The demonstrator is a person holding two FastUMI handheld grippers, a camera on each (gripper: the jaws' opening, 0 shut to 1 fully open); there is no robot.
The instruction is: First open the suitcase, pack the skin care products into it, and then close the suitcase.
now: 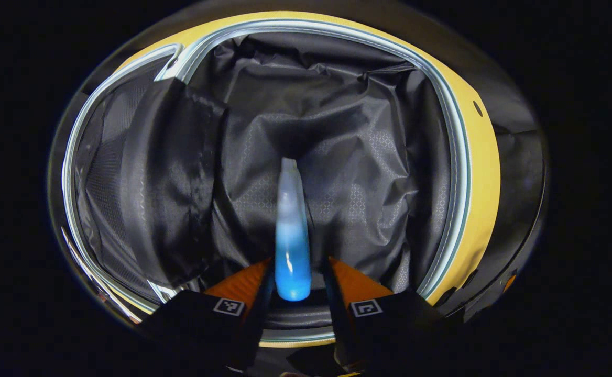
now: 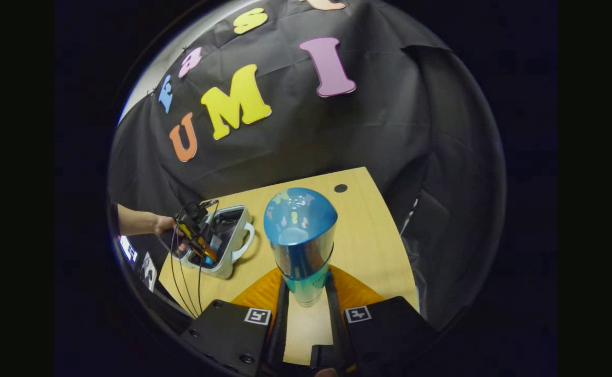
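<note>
— Since the suitcase [image 1: 473, 173] lies open on the bench [image 2: 369, 246], is the first step done?

— I'd judge so. Its dark lining [image 1: 337, 157] is exposed in the left gripper view, and in the right gripper view the lid stands up beside the base.

— What is the left tool [image 1: 293, 283] doing?

— It hangs over the open case, clenched on a slim blue bottle [image 1: 291, 235]; both fingers press its lower end, and the bottle points down toward the lining. Whether it touches the lining, I cannot tell. A hand [image 2: 165, 226] holds that tool, seen farther off in the right gripper view.

— And the right tool [image 2: 306, 293]?

— Grasping a blue-capped bottle [image 2: 301, 235] by its narrow base, upright over the bench, well apart from the suitcase.

— So what remains?

— Probably both bottles must still be released inside, then the lid closed. I see nothing else lying in the case.
</note>
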